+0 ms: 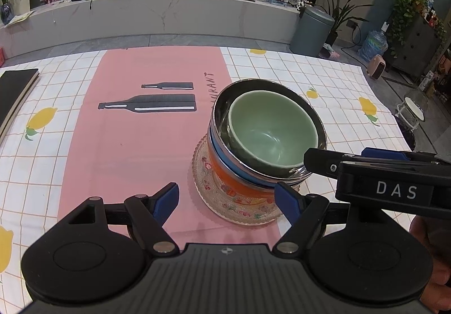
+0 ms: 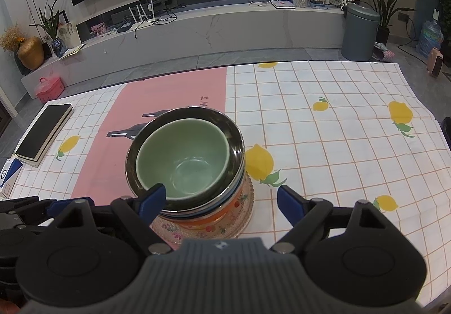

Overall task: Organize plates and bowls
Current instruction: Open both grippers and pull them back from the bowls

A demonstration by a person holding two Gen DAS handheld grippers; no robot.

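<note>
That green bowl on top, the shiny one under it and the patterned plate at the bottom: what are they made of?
Green bowl: probably glazed ceramic, with a thick rim and a soft, even sheen.
Shiny bowl: looks like polished steel, since its rim mirrors the room.
Plate: apparently pressed glass, see-through with a ridged, scalloped edge and small coloured flowers.

**Colours on my table**

I see a pale green bowl (image 1: 270,130) nested in a silver bowl (image 1: 222,105), over blue and orange ones, on a clear floral plate (image 1: 225,201). The cloth (image 2: 324,116) is white, orange-checked, with yellow lemons; the mat (image 1: 135,145) is pink.
</note>
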